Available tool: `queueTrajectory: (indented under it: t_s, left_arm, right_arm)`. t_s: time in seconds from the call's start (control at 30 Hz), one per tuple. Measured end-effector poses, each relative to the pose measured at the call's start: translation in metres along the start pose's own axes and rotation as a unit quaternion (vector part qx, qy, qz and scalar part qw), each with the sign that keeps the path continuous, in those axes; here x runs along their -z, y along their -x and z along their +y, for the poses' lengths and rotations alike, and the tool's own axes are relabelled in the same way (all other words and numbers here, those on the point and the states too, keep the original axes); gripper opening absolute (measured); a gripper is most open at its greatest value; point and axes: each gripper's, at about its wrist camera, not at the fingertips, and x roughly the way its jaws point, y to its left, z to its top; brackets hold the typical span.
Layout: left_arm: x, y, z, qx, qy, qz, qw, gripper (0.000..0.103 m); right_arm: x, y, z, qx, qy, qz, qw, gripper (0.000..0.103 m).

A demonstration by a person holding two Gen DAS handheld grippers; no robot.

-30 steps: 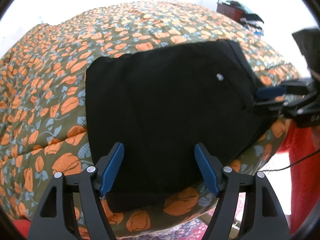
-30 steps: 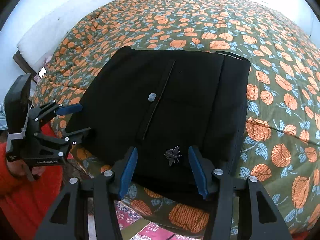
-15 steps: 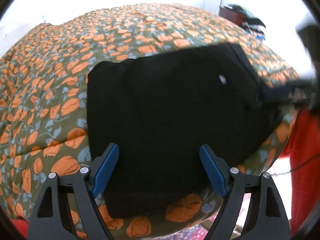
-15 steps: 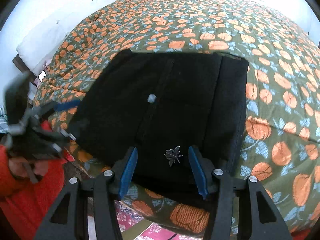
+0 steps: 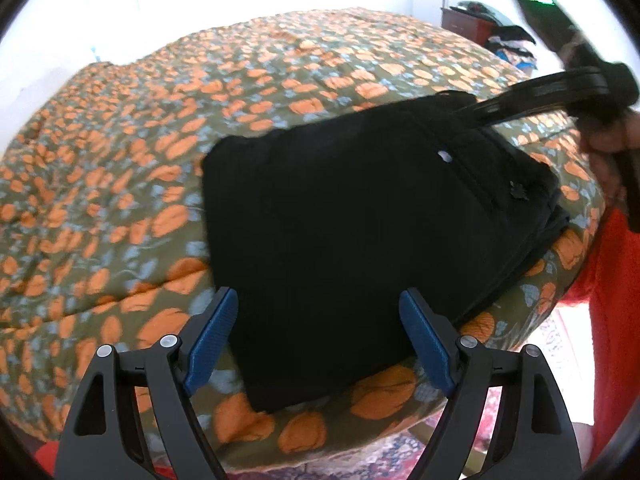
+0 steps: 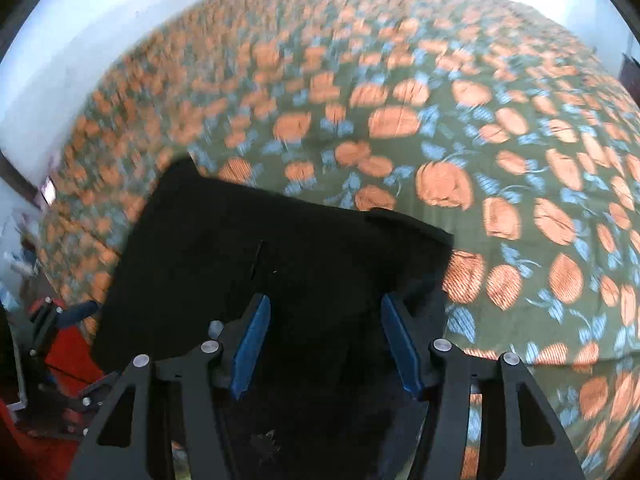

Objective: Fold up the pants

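The black pants [image 5: 360, 208] lie folded into a thick rectangle on the flowered bedspread [image 5: 140, 152], near the bed's front corner. My left gripper [image 5: 320, 320] is open and empty, its blue pads either side of the near edge of the pants. My right gripper [image 6: 324, 320] is open, low over the pants [image 6: 280, 264], with black cloth between and under its pads. In the left wrist view the right gripper's fingers [image 5: 540, 92] reach over the far right corner of the fold, held by a hand.
The orange and blue flowered bedspread [image 6: 480, 140] covers the whole bed. A person's red sleeve [image 5: 612, 300] is at the right. A dark dresser with clothes [image 5: 488, 28] stands at the back right. A patterned rug [image 5: 400, 452] lies below the bed edge.
My right gripper has swung forward fast and dropped low over the pants; its view is blurred. The left gripper has pulled back a little and stayed open. The pants have not moved.
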Motion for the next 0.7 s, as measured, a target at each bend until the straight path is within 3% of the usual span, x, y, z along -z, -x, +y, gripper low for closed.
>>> queueTrajectory:
  t_s: [0.17,0.33,0.53,0.63,0.7]
  left_arm:
    - [-0.005,-0.003,0.011,-0.024,0.016,0.011,0.9995,0.084]
    - [-0.003,-0.008,0.018,-0.036,0.031,0.025,0.9985,0.084]
    - [-0.002,-0.010,0.021,-0.039,0.028,0.030,0.9984,0.084]
    - [-0.003,-0.009,0.031,-0.023,0.034,0.028,0.9988,0.084]
    - [-0.005,-0.012,0.053,0.016,0.071,0.035,0.9967,0.090]
  right_arm:
    - [0.030,0.048,-0.024,-0.008,-0.060,-0.058,0.996,0.078]
    - [0.058,0.060,-0.047,0.003,-0.091,-0.064,0.994,0.078]
    - [0.077,0.057,-0.057,-0.013,-0.111,-0.067,0.991,0.078]
    - [0.079,0.054,-0.061,-0.042,-0.121,-0.062,0.990,0.078]
    - [0.078,0.051,-0.069,-0.077,-0.141,-0.053,0.986,0.078]
